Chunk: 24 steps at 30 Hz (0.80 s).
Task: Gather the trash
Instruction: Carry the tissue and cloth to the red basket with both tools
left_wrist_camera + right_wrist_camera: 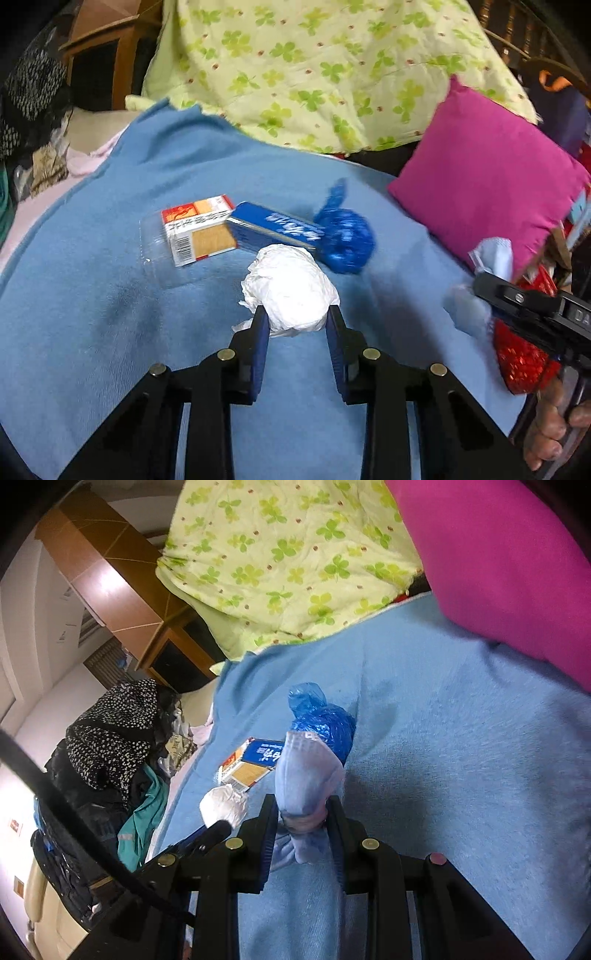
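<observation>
On the blue blanket lie a crumpled white paper ball, a blue box, an orange-and-white box on a clear plastic tray, and a knotted blue plastic bag. My left gripper is shut on the near side of the white paper ball. My right gripper is shut on a crumpled light-blue face mask and holds it above the blanket; it also shows in the left wrist view. The blue bag and the boxes lie beyond the mask.
A magenta pillow lies at the right. A green clover-print quilt is heaped at the back. A red shiny bag sits at the blanket's right edge. A pile of dark clothes and wooden furniture are on the left.
</observation>
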### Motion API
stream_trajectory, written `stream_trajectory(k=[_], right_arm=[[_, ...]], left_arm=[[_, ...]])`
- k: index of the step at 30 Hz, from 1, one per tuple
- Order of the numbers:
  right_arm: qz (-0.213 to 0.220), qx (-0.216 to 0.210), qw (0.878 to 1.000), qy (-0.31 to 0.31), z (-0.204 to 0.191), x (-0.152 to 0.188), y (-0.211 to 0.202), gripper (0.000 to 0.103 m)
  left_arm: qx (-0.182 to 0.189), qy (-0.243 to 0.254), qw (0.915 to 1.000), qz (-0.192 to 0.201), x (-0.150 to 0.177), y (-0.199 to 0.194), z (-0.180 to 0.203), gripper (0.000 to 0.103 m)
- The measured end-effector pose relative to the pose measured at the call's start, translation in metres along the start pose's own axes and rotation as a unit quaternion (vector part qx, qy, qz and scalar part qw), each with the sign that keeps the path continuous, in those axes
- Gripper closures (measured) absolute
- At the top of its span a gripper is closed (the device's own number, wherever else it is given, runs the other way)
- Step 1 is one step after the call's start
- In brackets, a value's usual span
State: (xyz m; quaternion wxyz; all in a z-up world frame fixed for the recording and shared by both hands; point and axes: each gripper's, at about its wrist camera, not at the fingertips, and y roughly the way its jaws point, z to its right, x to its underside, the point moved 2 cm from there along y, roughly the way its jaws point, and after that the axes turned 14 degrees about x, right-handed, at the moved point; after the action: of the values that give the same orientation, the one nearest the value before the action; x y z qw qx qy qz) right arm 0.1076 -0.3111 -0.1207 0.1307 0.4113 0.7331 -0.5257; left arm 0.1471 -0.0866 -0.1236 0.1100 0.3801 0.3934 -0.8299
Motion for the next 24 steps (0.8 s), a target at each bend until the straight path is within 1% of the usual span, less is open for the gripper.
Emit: stream_trajectory(k=[2, 5, 8, 13, 17, 20, 24], right_arm=[[0.017, 0.004, 1.000, -0.002, 0.002, 0.002, -0.013, 0.074], [0.048, 0.013, 0.999, 0.000, 0.009, 0.008, -0.044, 0.074], [0.068, 0.018, 0.997, 0.016, 0.021, 0.015, -0.075, 0.074], [0.098, 0.036, 0.994, 0.017, 0.034, 0.018, -0.124, 0.074], [0.127, 0.042, 0.991, 0.023, 0.047, 0.018, -0.169, 0.074], [0.141, 0.052, 0.988, 0.022, 0.054, 0.020, -0.193, 0.074], [0.155, 0.063, 0.986, 0.026, 0.066, 0.024, -0.217, 0.074]], left_arm=[[-0.006, 0.027, 0.9996, 0.005, 0.001, -0.011, 0.021, 0.071], [-0.012, 0.063, 0.9979, 0.011, 0.001, -0.023, 0.049, 0.071], [-0.017, 0.098, 0.9949, 0.016, -0.001, -0.033, 0.079, 0.071], [-0.010, 0.140, 0.9899, 0.022, -0.002, -0.044, 0.129, 0.071], [0.000, 0.178, 0.9835, 0.031, 0.000, -0.052, 0.169, 0.071], [0.005, 0.201, 0.9790, 0.034, 0.001, -0.055, 0.195, 0.070], [0.012, 0.221, 0.9746, 0.035, 0.001, -0.056, 0.219, 0.070]])
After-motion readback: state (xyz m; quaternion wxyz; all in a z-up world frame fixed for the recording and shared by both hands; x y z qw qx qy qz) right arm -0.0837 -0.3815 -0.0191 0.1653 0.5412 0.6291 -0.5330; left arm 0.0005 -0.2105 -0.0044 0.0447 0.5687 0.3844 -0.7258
